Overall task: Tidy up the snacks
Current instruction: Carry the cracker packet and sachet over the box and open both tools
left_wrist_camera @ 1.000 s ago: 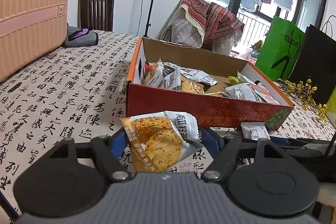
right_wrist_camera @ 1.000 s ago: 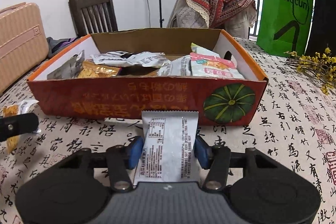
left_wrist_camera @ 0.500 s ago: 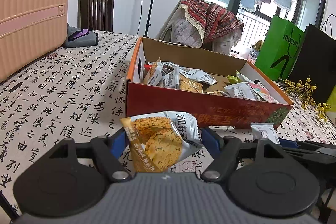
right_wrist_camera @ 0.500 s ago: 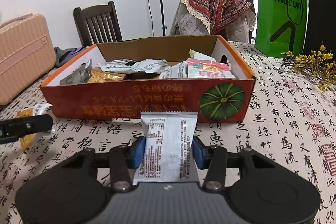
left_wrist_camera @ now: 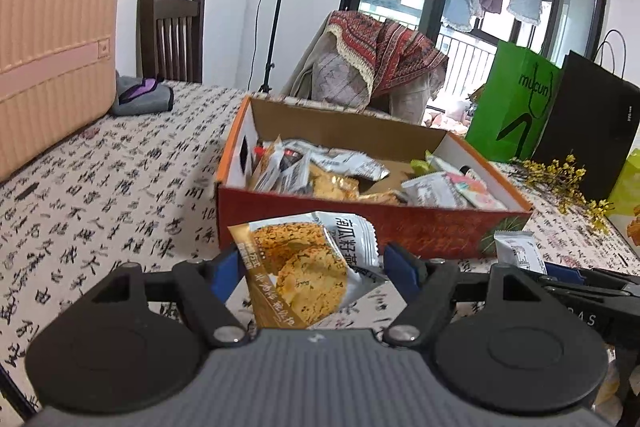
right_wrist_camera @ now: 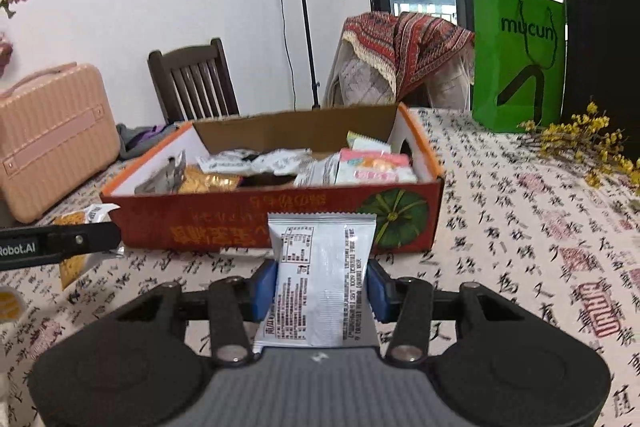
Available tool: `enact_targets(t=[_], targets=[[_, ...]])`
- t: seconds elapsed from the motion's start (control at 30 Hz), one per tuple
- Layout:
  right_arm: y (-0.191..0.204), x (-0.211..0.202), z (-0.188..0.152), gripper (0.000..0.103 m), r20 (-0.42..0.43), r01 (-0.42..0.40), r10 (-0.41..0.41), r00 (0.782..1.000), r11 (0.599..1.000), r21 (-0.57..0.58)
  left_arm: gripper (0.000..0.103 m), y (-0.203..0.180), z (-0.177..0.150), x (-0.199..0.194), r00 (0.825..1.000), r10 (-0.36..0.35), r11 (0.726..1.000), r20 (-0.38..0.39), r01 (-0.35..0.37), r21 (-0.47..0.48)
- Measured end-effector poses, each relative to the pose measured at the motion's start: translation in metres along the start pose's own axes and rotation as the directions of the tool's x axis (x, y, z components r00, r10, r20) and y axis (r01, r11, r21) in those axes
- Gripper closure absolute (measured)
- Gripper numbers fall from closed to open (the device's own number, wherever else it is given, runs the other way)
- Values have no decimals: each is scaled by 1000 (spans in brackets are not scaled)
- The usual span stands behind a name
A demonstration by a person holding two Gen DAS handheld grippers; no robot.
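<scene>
My right claw is clamped on a white snack packet, its blue pads pressing both side edges, held clear of the bench just in front of the orange cardboard box. My left claw is clamped on a cracker packet and waits near the box's left front corner. To drop the white packet in cleanly, I should lift it above the front wall before going forward, so the bottom edge does not catch the rim. I would aim for the bare cardboard between the two heaps of wrappers and let go low. The foil is slippery, so I should keep the squeeze even.
</scene>
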State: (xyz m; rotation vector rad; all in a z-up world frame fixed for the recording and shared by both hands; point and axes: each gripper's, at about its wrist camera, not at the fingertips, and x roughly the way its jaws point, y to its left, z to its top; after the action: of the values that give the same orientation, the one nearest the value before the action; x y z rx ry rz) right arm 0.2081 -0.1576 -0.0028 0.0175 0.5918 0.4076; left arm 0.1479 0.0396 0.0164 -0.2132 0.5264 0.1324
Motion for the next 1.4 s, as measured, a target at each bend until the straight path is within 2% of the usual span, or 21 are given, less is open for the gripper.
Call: enact_targets(t=[0.2,0.47,0.97,1.1,1.23,1.33,1.4], targets=[[-5,-8,19,57,51,-4,3,999,1000,4,27,-13,21,-6,999,1,1000,47,-3,29],[-7,-1,50,57,94,0,0,996,1000,0,27,-22,54,2,996,3,1000,85,-5,23],[-4,52,93,57,109,12,-16,994,1000,29,27,-27,96,55,995,25,1000,92,-23,-22],[-5,70,98,57,113,17,-21,993,999,42,27,-24,100,72,991,59,998,123,-56,-32],[-8,84,92,57,141,13,-20,990,999,48,27,-21,90,88,981,93,996,169,-93,-11],[-13,93,80,57,166,1,-12,986,998,64,27,-16,82,102,982,106,994,155,-106,-11],[-16,101,75,57,151,-11,0,988,997,74,27,-11,79,107,984,105,994,147,-102,-26]])
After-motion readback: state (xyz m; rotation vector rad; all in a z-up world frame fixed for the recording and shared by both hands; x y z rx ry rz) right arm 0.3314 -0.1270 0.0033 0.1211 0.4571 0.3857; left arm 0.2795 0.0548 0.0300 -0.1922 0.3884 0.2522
